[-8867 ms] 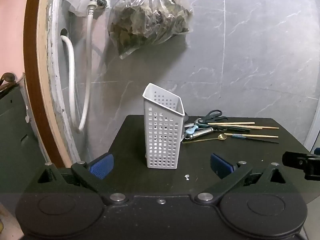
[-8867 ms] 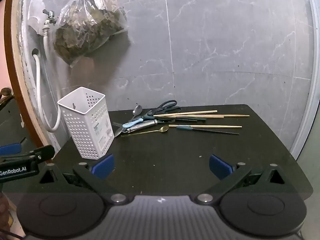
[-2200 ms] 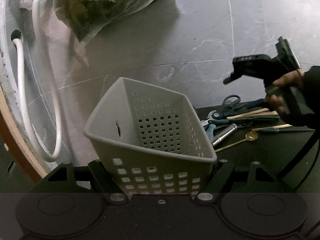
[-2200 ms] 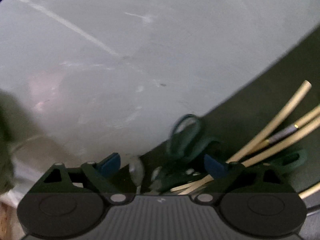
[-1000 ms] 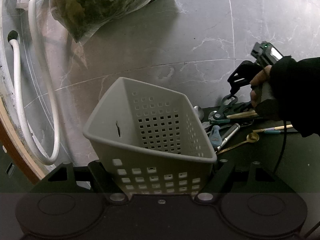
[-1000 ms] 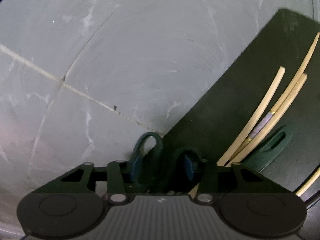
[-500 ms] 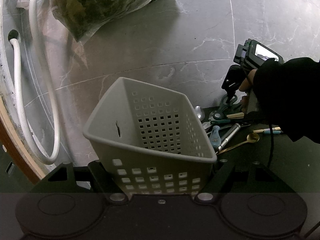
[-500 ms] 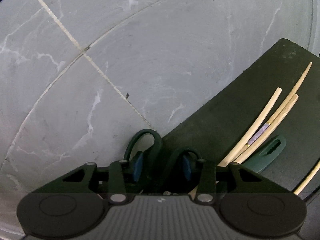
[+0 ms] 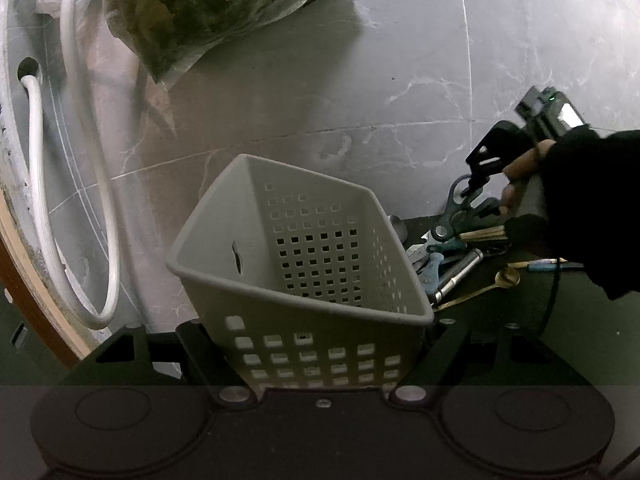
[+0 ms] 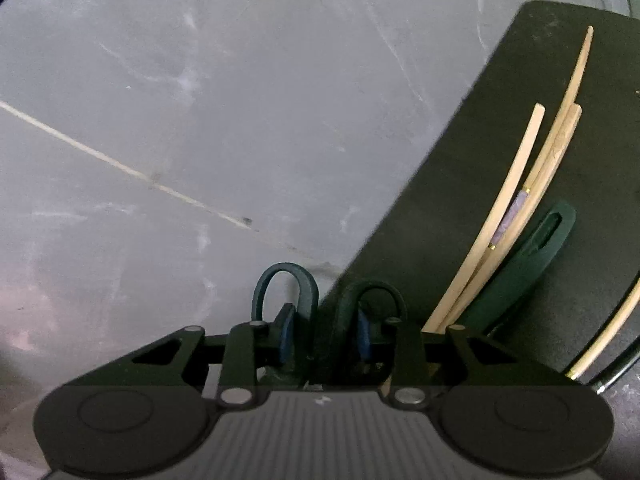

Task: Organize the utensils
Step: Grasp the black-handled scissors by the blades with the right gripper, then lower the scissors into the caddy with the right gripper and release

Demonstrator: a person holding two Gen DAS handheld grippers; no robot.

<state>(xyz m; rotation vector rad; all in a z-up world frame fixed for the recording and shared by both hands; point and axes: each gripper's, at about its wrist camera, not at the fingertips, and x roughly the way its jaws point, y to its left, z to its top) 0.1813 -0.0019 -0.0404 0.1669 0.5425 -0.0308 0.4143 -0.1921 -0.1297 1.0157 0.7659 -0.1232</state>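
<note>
1. Our right gripper (image 10: 323, 338) has its fingers closed on the scissors (image 10: 328, 300) at the handle loops, which point away from the camera toward the wall.
2. Our left gripper (image 9: 320, 360) clamps the basket (image 9: 304, 276), its open mouth tilted toward the wall.
3. No writing is legible in either view.
4. Only the left view shows the scissors' blades angled down into the pile beside the spoon (image 9: 480, 288); only the right view shows the chopsticks (image 10: 520, 208) running lengthwise along the table (image 10: 440, 208).
</note>
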